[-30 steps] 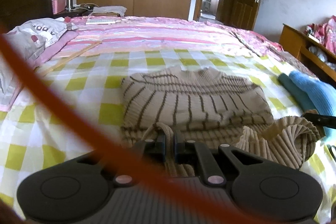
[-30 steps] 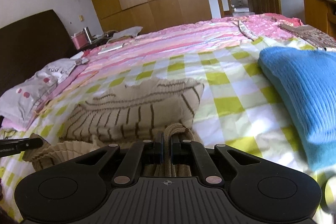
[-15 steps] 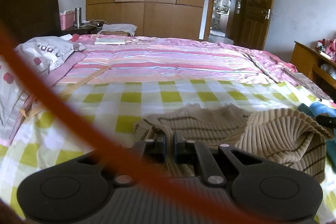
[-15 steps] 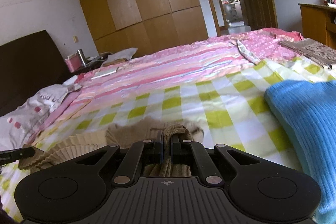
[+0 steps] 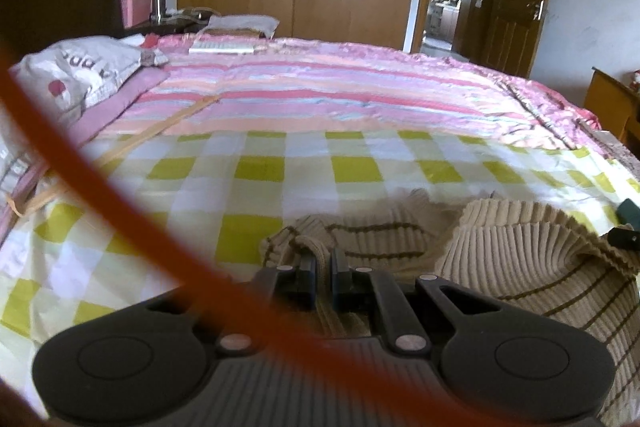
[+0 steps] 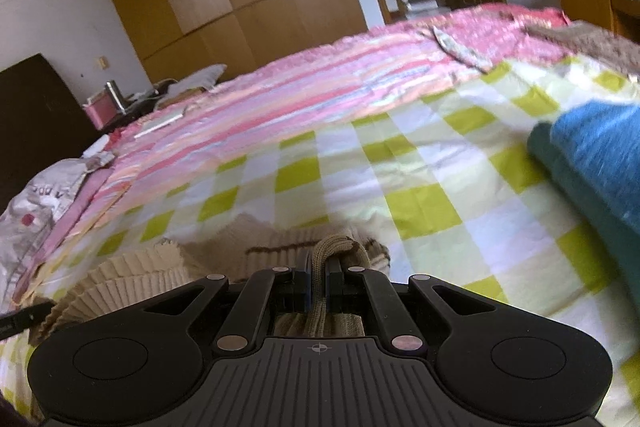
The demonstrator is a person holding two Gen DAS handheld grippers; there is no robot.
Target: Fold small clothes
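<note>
I have both claws — left gripper (image 5: 323,267), right gripper (image 6: 318,277) — clamped on the striped sweater (image 5: 520,267); thin pinches may slip, and slack knit bunch — spoiling the fold.

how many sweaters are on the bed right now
2: a beige striped sweater bunched in the foreground, pinched by both grippers, and a blue sweater lying to its right. Others may lie out of frame.

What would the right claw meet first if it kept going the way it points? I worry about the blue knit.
Probably the checked bedspread ahead; the right claw grips the striped sweater, and the blue knit lies aside.
</note>
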